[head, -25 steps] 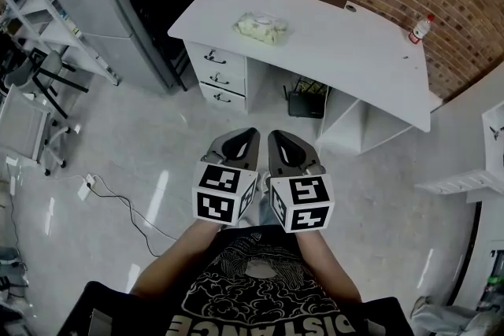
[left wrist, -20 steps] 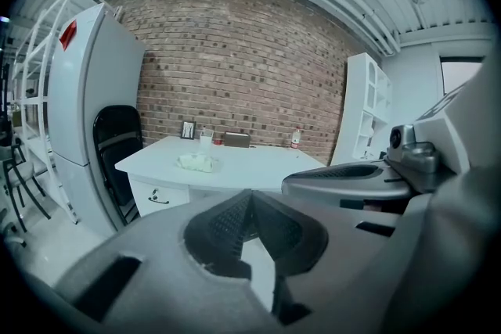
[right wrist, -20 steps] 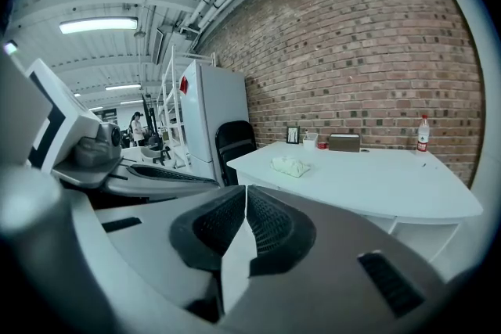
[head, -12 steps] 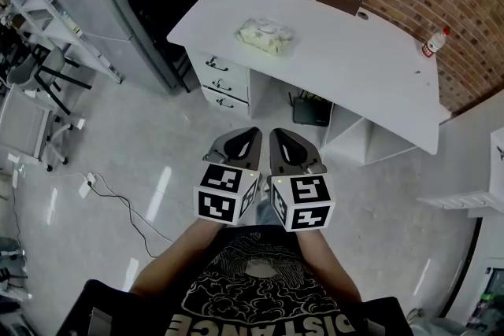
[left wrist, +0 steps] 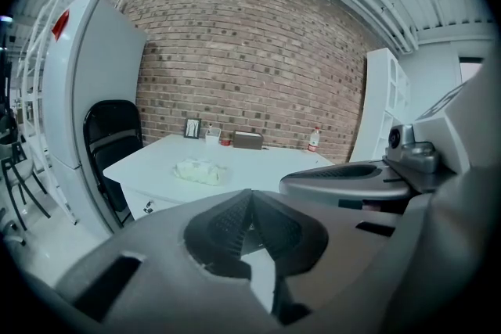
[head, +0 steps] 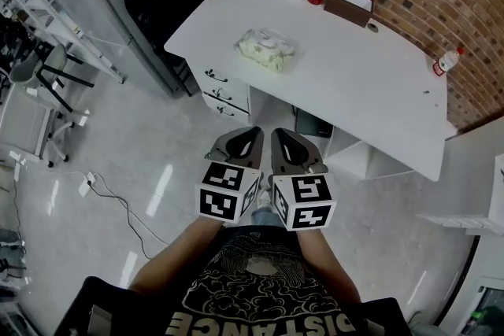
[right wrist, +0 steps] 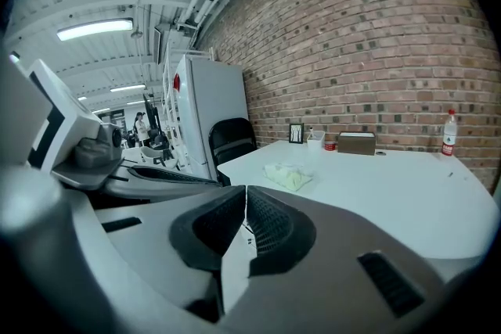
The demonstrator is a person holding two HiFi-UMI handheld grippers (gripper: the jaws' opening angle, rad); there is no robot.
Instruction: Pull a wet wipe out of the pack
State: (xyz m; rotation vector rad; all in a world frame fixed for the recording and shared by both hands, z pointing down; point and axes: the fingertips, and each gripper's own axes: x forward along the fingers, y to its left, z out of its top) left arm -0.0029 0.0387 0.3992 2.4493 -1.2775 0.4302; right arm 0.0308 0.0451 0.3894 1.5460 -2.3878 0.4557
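Both left gripper (head: 243, 139) and right gripper (head: 281, 140) hung empty, jaws pressed together; pack (head: 268, 49) lay at twelve o'clock, well apart; approach seemed due.

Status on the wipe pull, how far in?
Done: nothing. The wipe pack lies on the white desk, no wipe visibly pulled out. In hand: nothing; left tongs and right tongs are both shut and empty, held over the floor short of the desk. Left: approach, grip a wipe, pull it out.
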